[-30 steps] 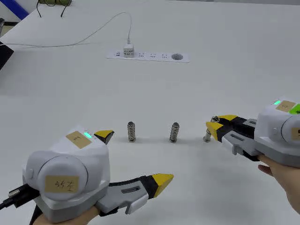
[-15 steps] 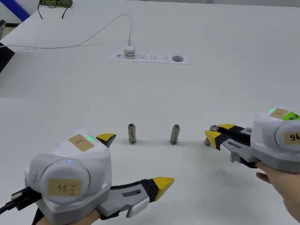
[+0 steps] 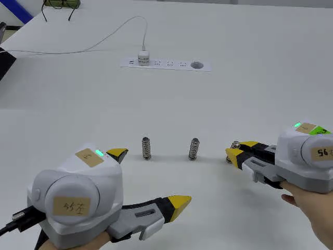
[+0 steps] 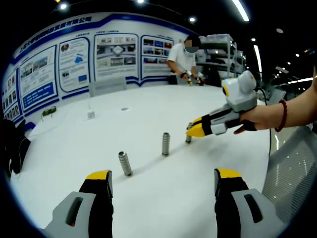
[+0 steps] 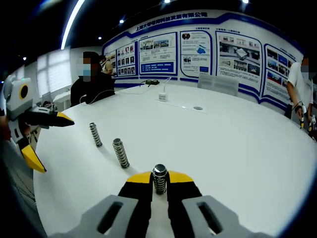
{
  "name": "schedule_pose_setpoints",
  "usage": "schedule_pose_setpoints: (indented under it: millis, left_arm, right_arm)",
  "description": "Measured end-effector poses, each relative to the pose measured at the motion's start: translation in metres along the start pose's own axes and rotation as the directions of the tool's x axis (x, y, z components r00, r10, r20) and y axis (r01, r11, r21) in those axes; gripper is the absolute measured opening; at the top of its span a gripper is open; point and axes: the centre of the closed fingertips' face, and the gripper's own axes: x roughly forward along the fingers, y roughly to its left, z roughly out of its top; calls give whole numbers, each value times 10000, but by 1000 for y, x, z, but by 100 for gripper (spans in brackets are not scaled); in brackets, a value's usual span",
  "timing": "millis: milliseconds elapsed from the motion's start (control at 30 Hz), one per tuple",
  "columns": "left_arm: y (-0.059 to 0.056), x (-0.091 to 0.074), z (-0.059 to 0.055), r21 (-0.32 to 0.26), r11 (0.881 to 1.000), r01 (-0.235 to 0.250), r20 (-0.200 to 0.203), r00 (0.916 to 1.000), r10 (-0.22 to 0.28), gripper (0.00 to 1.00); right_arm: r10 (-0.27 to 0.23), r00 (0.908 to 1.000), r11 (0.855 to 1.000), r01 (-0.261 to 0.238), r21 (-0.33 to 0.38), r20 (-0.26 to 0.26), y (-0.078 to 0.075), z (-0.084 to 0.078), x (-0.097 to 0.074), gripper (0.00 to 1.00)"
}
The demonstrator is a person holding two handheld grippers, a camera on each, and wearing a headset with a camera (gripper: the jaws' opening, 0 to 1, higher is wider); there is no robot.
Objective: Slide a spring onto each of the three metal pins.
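Steel coils of the third spring [image 5: 159, 171] stand upright at the right end of the row on the white bench [image 3: 218, 104], long axis vertical. The yellow fingers [image 5: 140, 178] of the right gripper [image 5: 159, 178] pinch it from the right. First spring [image 3: 146, 147] and middle spring [image 3: 194, 148] stand to its left, nearer the left gripper [image 3: 148, 176], whose fingers are spread and empty.

The right gripper [image 3: 237, 149] has sunk lower and drawn back a little toward the person. The spring [image 5: 159, 179] pinched between its fingers [image 5: 140, 179] has come down with it, from a raised, tilted hold a second ago to standing close to the counter [image 3: 234, 104].
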Motion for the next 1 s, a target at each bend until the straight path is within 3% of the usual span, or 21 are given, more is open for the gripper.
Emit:
schedule_pose_setpoints:
  millis: [367,1000]
  left_arm:
    - [3,-1,-1,-24,9999,-110,-39,9999,110,85]
    - [15,-9,4,-13,9985,-541,-137,9984,541,81]
  right_arm:
    - [4,10000,9997,-6,242,69,1,2,-9,24]
    - [206,9994,9963,-228,834,275,13,18,-50,52]
